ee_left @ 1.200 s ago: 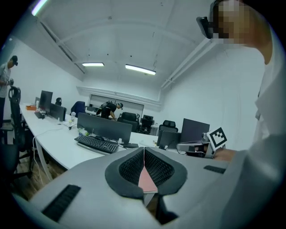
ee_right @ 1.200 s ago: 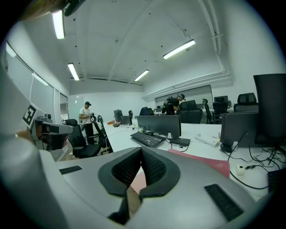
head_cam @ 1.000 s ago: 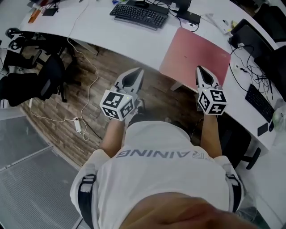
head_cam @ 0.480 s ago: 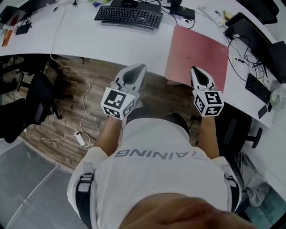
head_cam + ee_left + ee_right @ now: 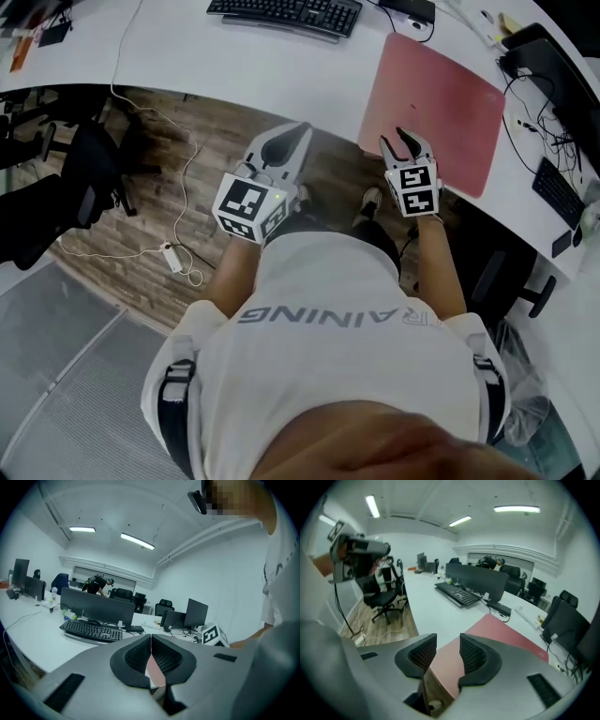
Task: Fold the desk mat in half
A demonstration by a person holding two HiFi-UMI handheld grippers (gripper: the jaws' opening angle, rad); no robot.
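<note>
The pink desk mat (image 5: pixel 436 98) lies flat on the curved white desk (image 5: pixel 216 66), reaching its near edge. My right gripper (image 5: pixel 405 138) hovers at the mat's near left corner, and its jaws are opening. Nothing sits between the pads; in the right gripper view the mat (image 5: pixel 506 630) shows through the gap of the right gripper (image 5: pixel 447 641) and stretches away beyond it. My left gripper (image 5: pixel 300 129) is shut and empty, held off the desk edge over the wooden floor, left of the mat. In the left gripper view, the left gripper (image 5: pixel 151 637) has its tips touching.
A black keyboard (image 5: pixel 286 14) lies on the desk left of the mat. A dark monitor (image 5: pixel 553 66), cables and a second keyboard (image 5: pixel 560 192) crowd the right side. Below the desk are a black chair (image 5: pixel 56 178) and a power strip (image 5: pixel 173 258) on the floor.
The right gripper's jaws have gone from shut to open, and it now sits closer to the mat's near edge. The left gripper stays shut.
</note>
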